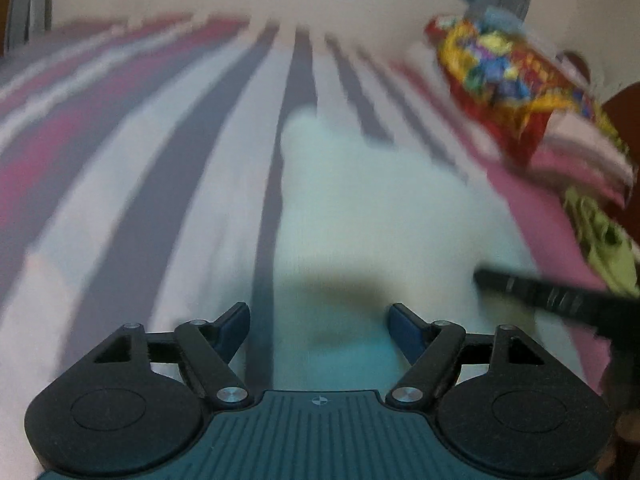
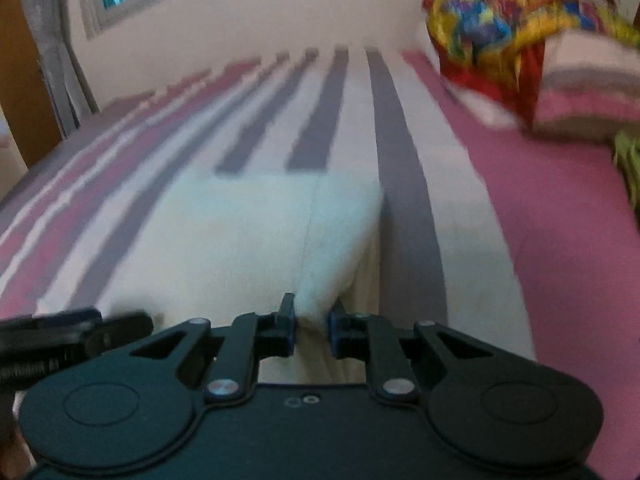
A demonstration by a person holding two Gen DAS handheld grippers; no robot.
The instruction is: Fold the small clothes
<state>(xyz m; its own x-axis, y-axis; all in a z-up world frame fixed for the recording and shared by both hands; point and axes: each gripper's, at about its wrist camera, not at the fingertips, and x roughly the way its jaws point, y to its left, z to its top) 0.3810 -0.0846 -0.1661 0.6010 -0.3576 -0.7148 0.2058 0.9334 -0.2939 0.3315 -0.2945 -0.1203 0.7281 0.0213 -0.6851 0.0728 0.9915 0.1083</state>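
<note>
Soft daylight, heavy motion blur, fisheye-bent edges.

Matt white cloth garment [image 2: 256, 240] on a soft striped fabric bedsheet [image 2: 400, 168].

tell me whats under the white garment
The white garment lies on the striped bedsheet, whose grey stripes vanish beneath its far edge. Anything else under it is covered. The right hand-held gripper pinches its near edge.
</note>
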